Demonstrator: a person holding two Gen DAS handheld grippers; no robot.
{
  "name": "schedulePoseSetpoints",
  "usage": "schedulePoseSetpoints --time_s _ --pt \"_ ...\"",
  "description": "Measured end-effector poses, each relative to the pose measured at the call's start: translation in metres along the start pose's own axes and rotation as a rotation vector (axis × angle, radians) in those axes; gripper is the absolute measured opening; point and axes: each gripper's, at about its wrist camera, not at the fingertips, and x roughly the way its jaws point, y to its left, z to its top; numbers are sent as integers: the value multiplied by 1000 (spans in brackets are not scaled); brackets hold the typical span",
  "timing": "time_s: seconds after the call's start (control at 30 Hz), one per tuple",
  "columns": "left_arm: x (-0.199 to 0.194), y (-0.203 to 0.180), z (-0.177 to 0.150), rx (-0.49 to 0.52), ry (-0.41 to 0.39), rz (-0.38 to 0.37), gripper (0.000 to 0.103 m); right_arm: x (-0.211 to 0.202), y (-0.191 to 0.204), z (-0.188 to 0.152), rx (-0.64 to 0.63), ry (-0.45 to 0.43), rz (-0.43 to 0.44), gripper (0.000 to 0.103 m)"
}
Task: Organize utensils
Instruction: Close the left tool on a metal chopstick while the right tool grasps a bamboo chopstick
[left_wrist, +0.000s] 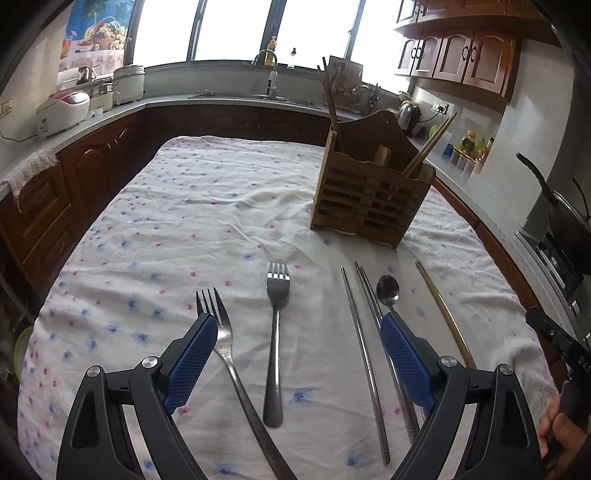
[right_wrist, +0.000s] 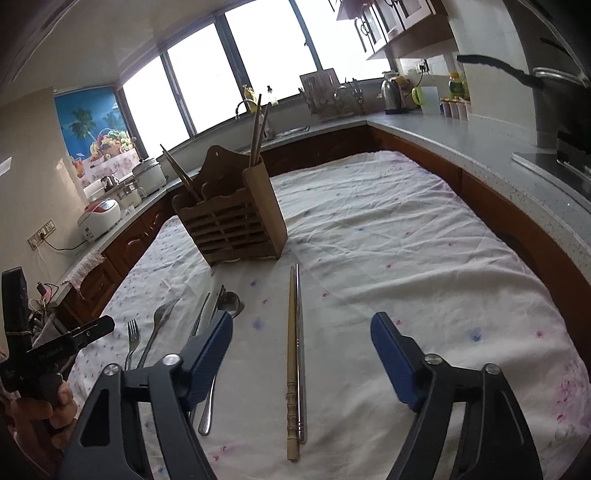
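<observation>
Left wrist view: the left gripper (left_wrist: 297, 345) hangs over a table draped in a rumpled white cloth (left_wrist: 177, 221) printed with small blue and pink flowers. Its blue, mesh-textured pads stand wide apart and hold nothing. Between them, at 12 o'clock, lies a steel fork (left_wrist: 276, 332), tines pointing away. A second fork (left_wrist: 229, 354) runs under the left pad at 10 o'clock. Toward 1 o'clock two slim metal chopsticks (left_wrist: 364, 343) lie side by side, with a small shiny spoon (left_wrist: 388, 290) just beside them, its handle hidden behind the right pad. Further out at 2 o'clock lies a brass-coloured chopstick (left_wrist: 443, 314). A slatted wooden utensil holder (left_wrist: 369, 199) stands upright at 1 o'clock, well beyond the fingertips, with wooden chopsticks (left_wrist: 428, 146) leaning out of it. At 4 o'clock the person's hand grips the other tool.

Right wrist view: the right gripper (right_wrist: 301, 321) is likewise spread wide and empty. Between its pads, at 12 o'clock, a wooden chopstick (right_wrist: 291, 369) with a ridged butt lies touching a metal one (right_wrist: 301, 354). The holder (right_wrist: 236, 218) stands at 11 o'clock, apart from the fingers. At 10 o'clock the spoon (right_wrist: 232, 302) and forks (right_wrist: 147, 332) are partly hidden behind the left pad. A grey countertop (right_wrist: 461, 136) with a kettle (right_wrist: 391, 92) curves around the table.
</observation>
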Motion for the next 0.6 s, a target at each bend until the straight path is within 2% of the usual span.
schedulePoseSetpoints --time_s 0.13,0.27,0.37,0.43,0.6 --pt "7 -4 1 6 10 3 90 13 -2 1 3 48 -1 58" --pt "18 -7 1 15 39 3 88 29 -3 3 10 96 20 51" --pt "30 -12 5 29 71 -8 81 42 -3 7 0 127 27 50" --pt "41 -17 11 43 103 -13 71 51 -2 11 -8 143 24 50" --pt "73 -27 26 68 175 -44 62 75 -1 23 -28 194 25 48"
